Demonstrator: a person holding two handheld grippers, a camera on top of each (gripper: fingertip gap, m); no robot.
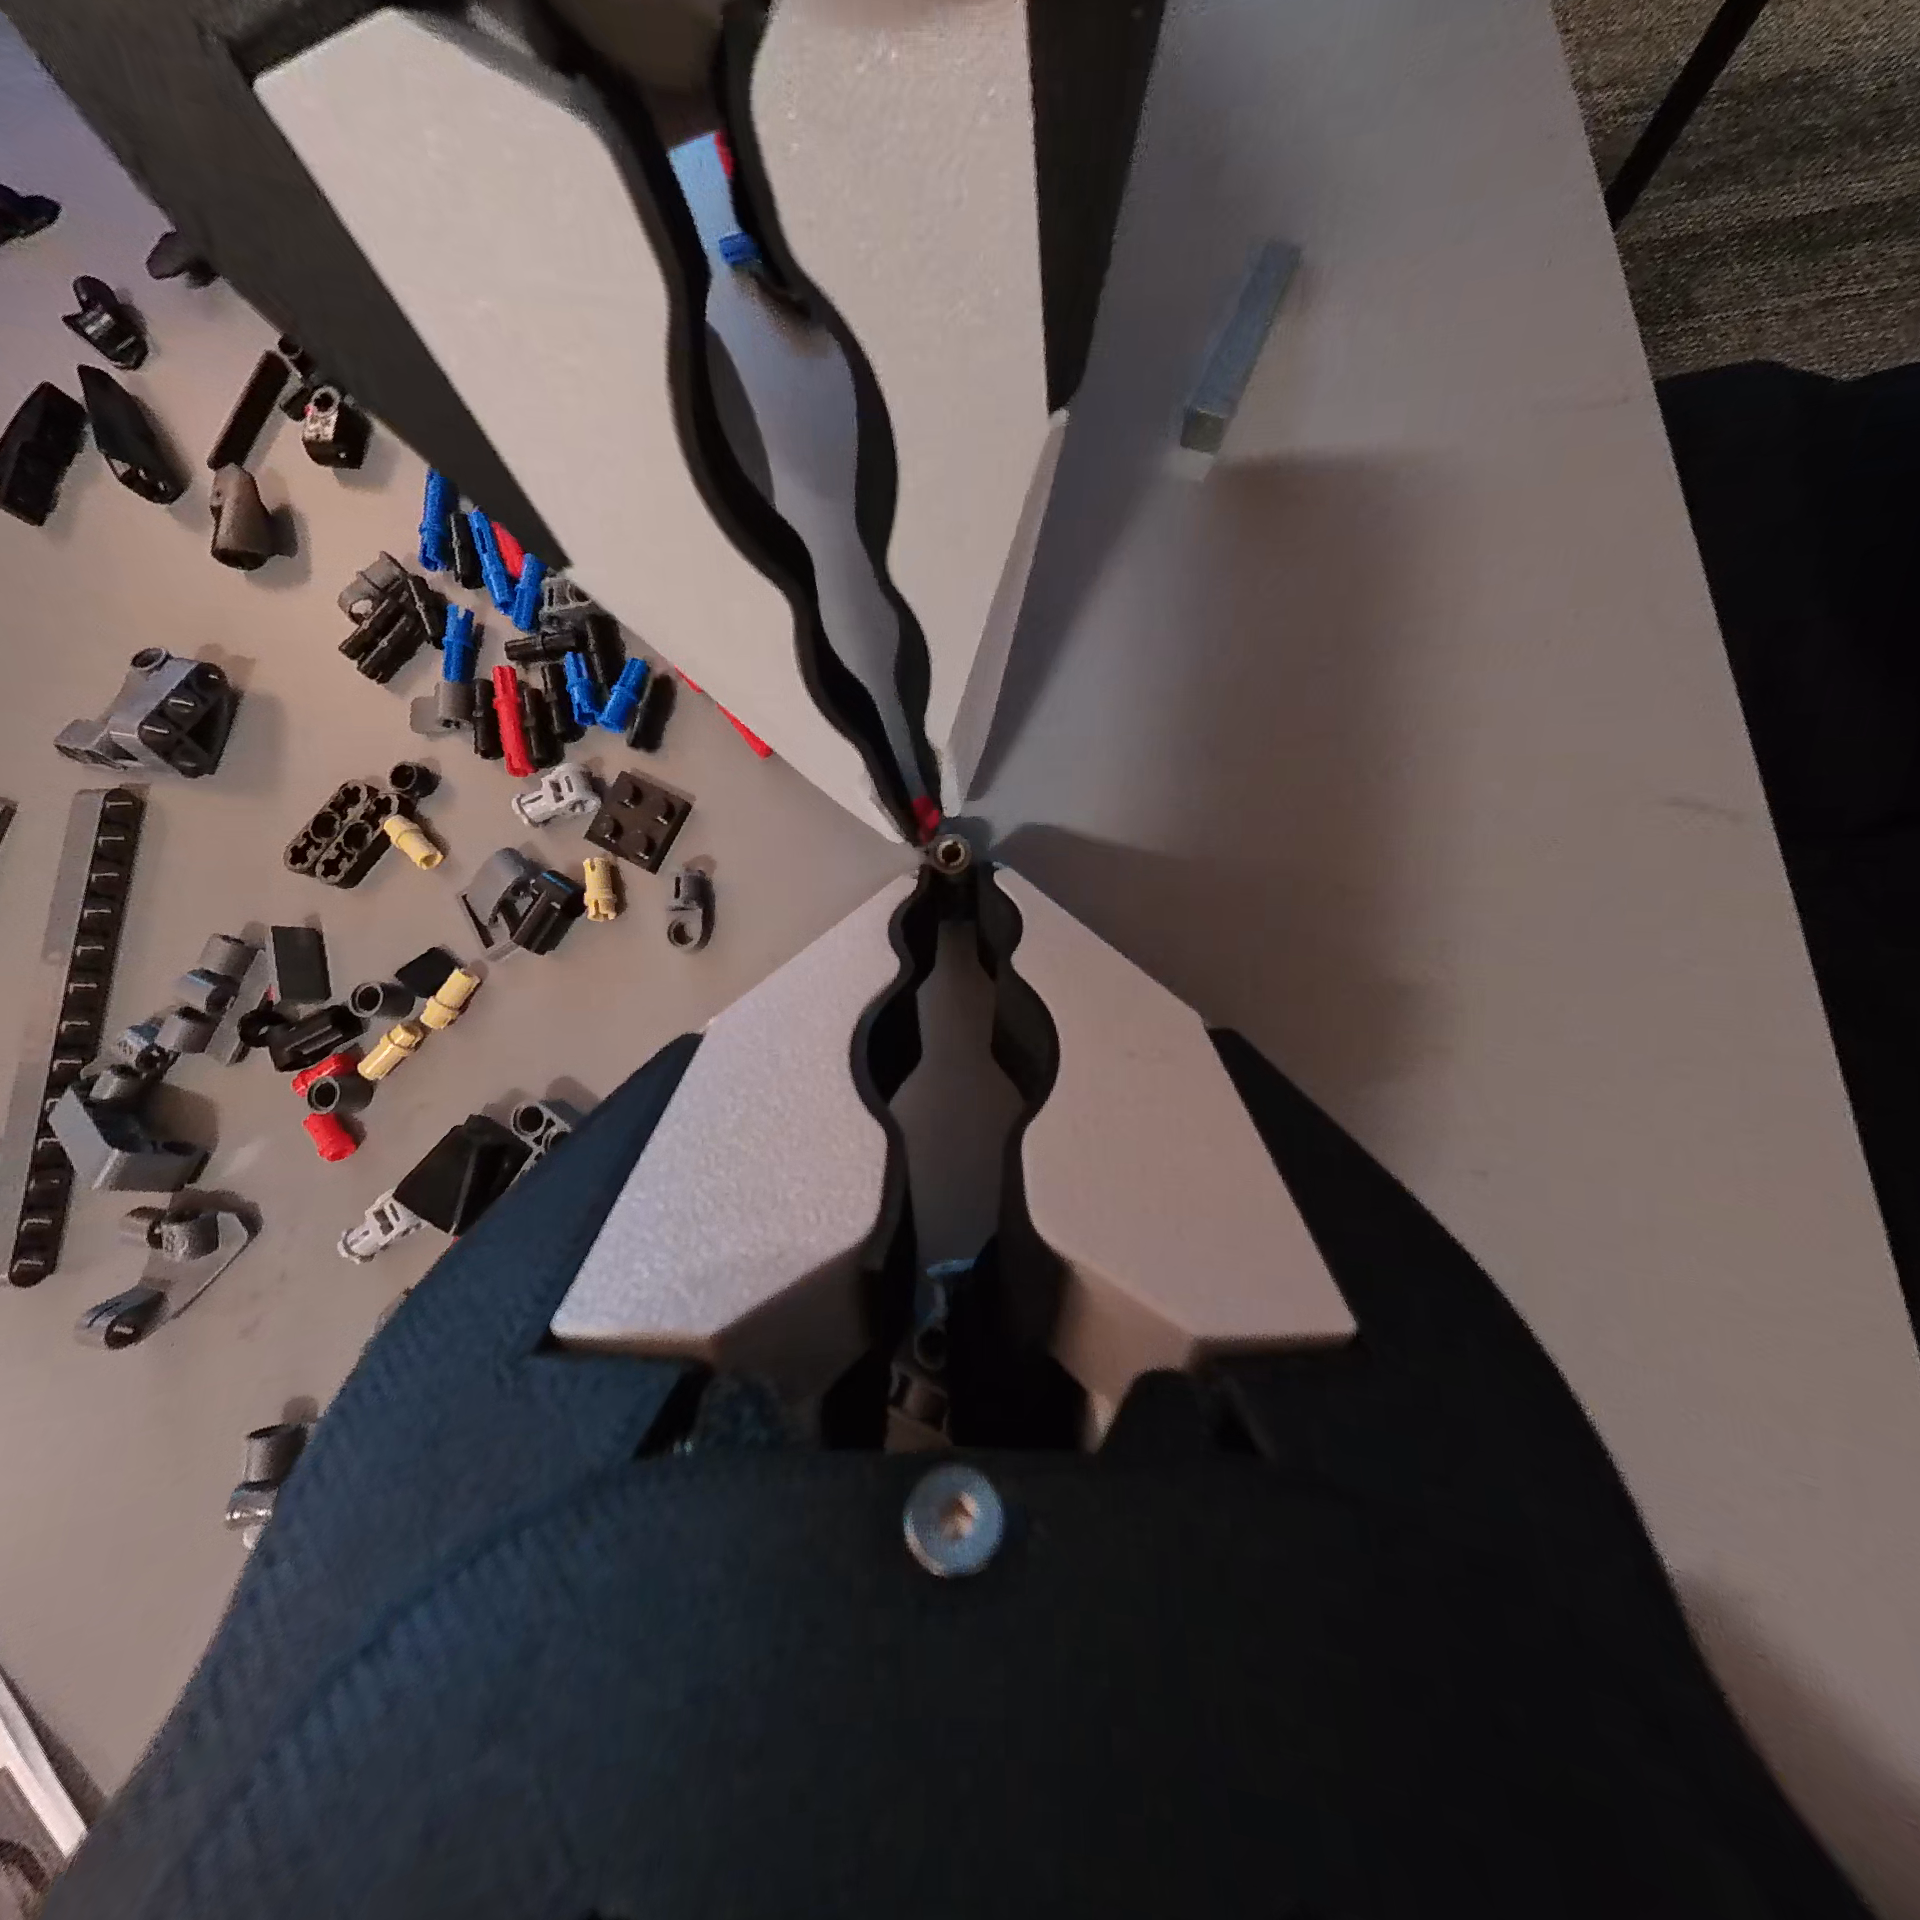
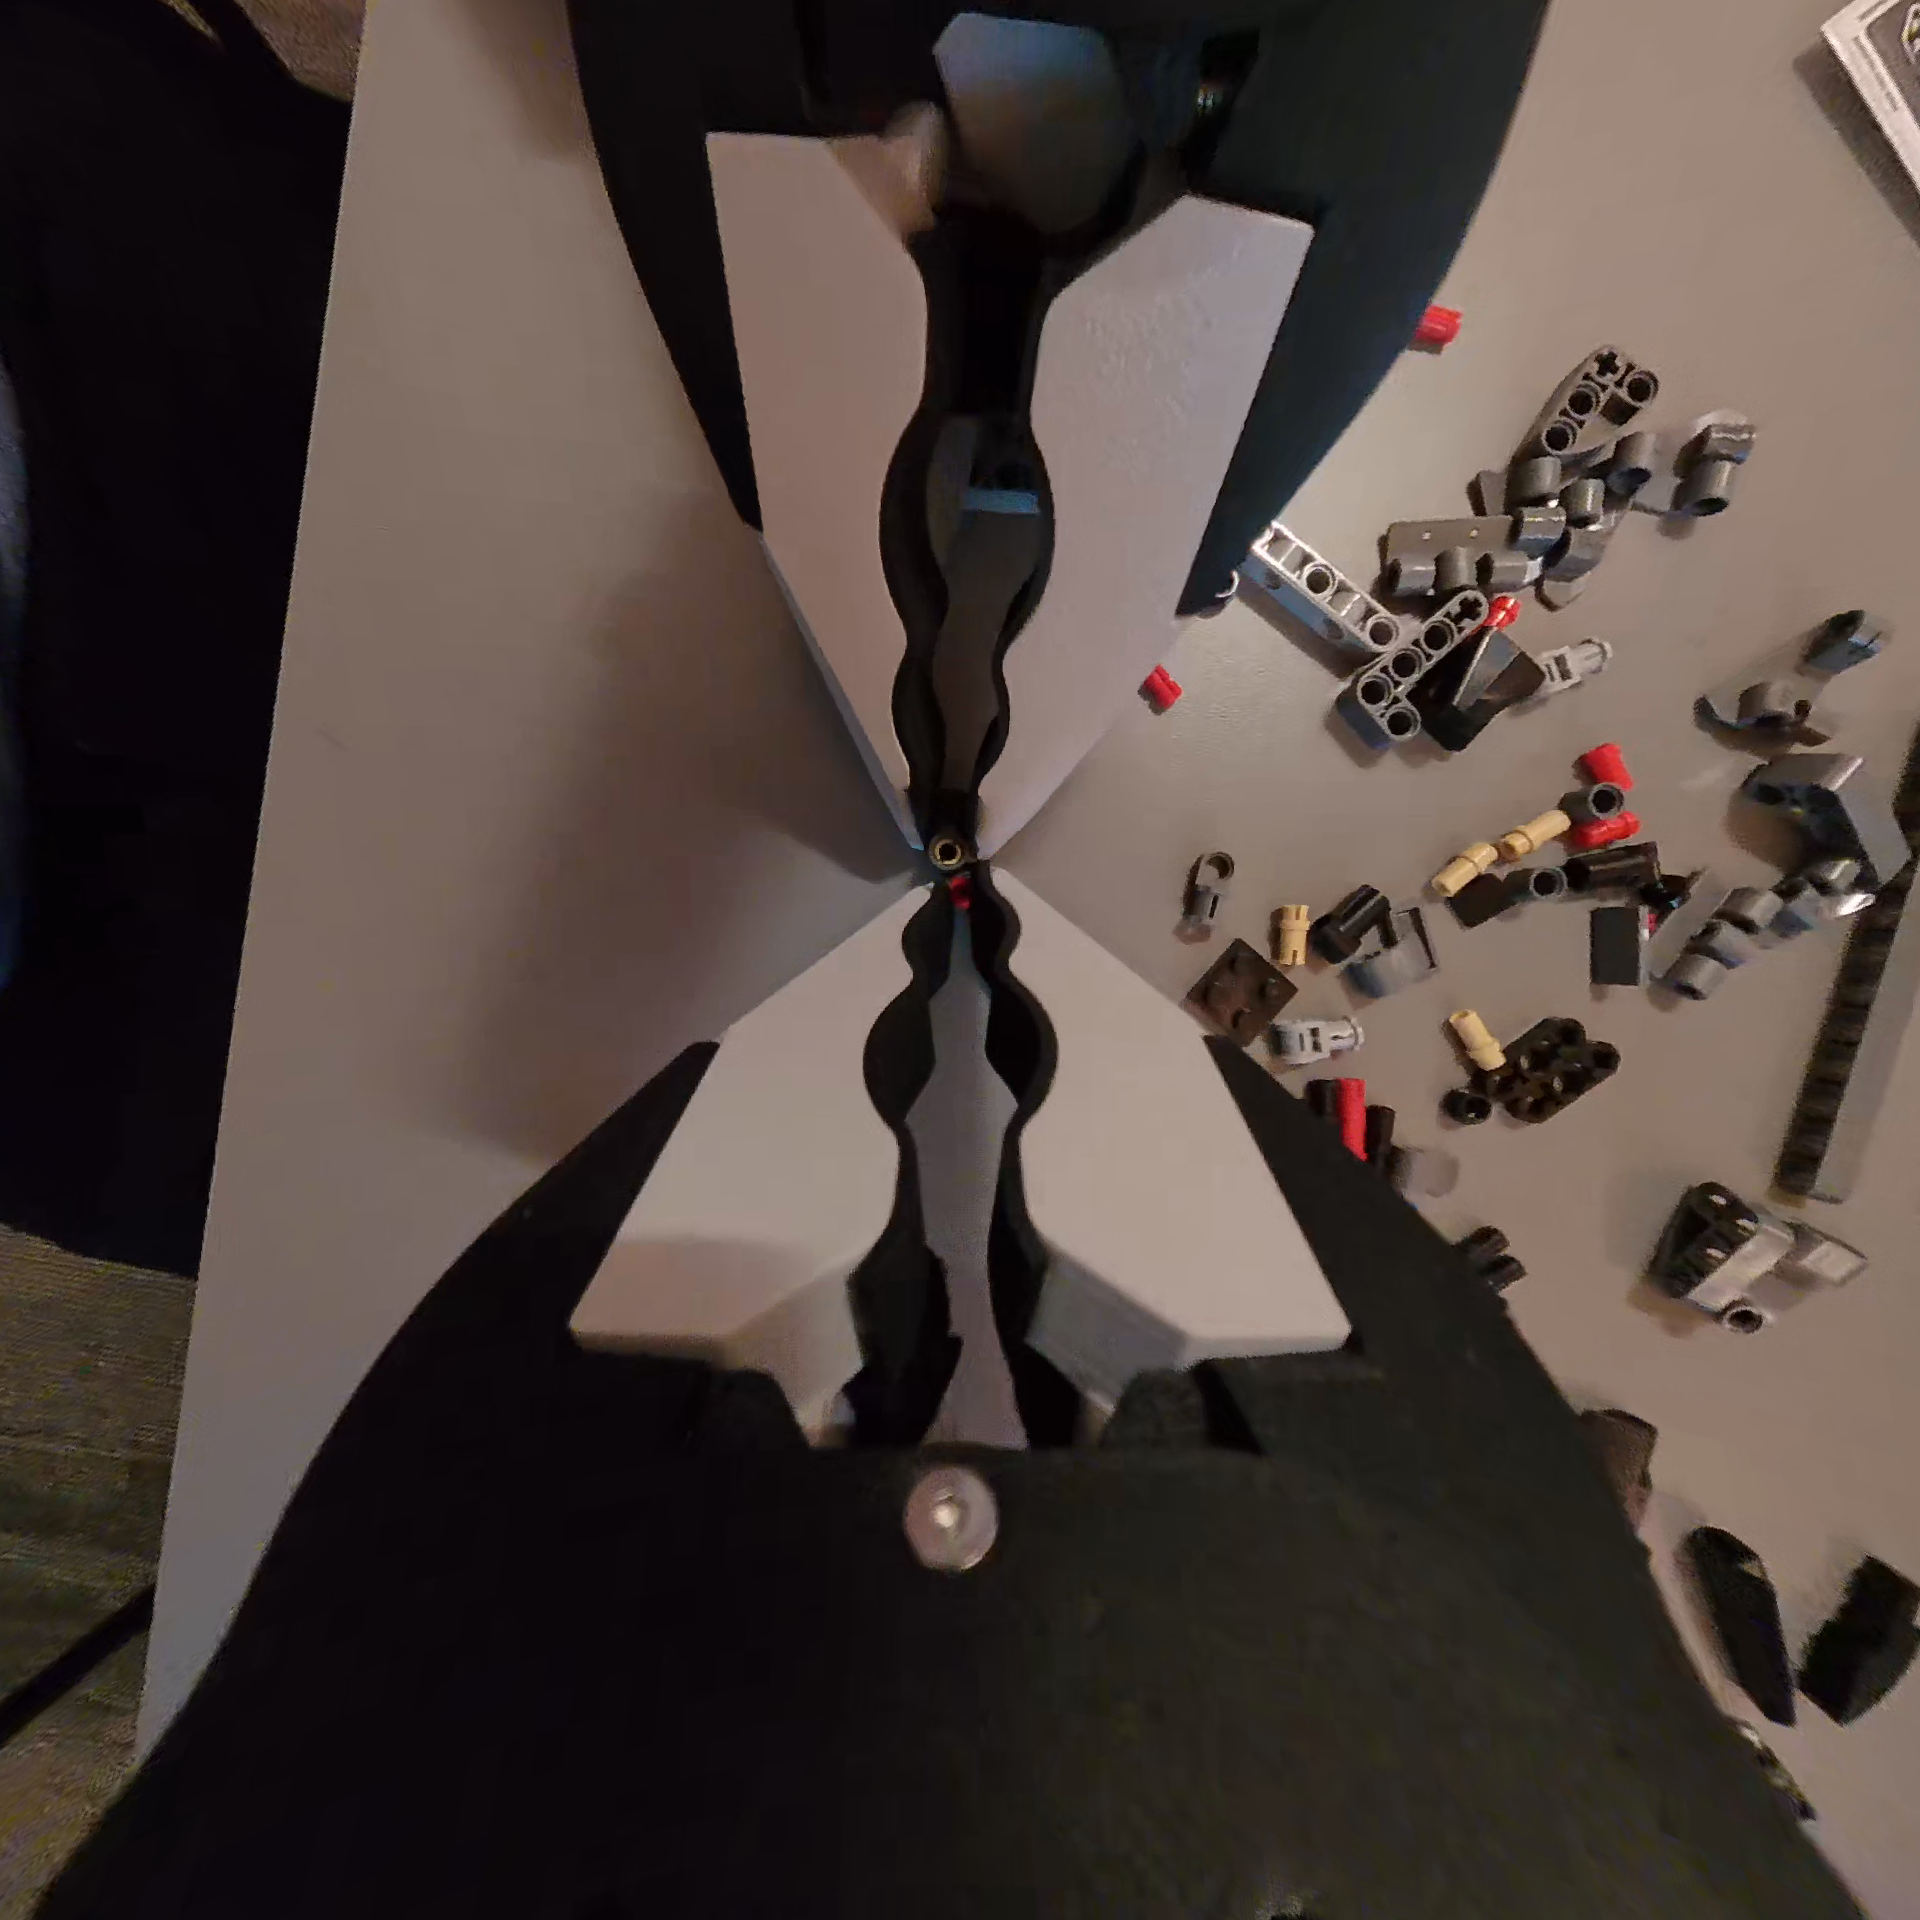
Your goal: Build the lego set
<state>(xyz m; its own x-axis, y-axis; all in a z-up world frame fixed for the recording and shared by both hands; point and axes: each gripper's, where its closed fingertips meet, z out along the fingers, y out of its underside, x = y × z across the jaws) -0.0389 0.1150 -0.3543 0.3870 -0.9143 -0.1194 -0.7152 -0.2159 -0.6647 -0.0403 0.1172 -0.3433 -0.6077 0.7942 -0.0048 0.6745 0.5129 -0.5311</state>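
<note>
The two grippers meet tip to tip above the grey table [image 1: 1351,935]. My left gripper [image 1: 951,878] is shut on a small black round connector [image 1: 949,854], whose open end faces the camera. My right gripper [image 1: 920,805] comes in from the top of the left wrist view, shut on a small red pin [image 1: 928,808]. In the right wrist view my right gripper [image 2: 961,906] holds the red pin [image 2: 959,891] right against the black connector [image 2: 947,851] in the left gripper [image 2: 948,821]. I cannot tell whether the pin is inside the connector.
Loose pieces lie beside the grippers: a pile of blue, black and red pins [image 1: 530,644], a black 2x2 plate [image 1: 639,821] [image 2: 1242,987], a long grey toothed bar [image 1: 73,1029] [image 2: 1860,1018], tan pins [image 2: 1496,847]. A grey bar [image 1: 1242,348] lies apart. A booklet [image 2: 1881,94] lies at the corner. Beyond the table edge is carpet [image 1: 1766,156]. Less than 4 cm separates the two grippers' tips. Both grippers' tips are roughly 6 cm from the black 2x2 plate [image 2: 1242,987]. The left camera catches it too, in the left wrist view [image 1: 638,825].
</note>
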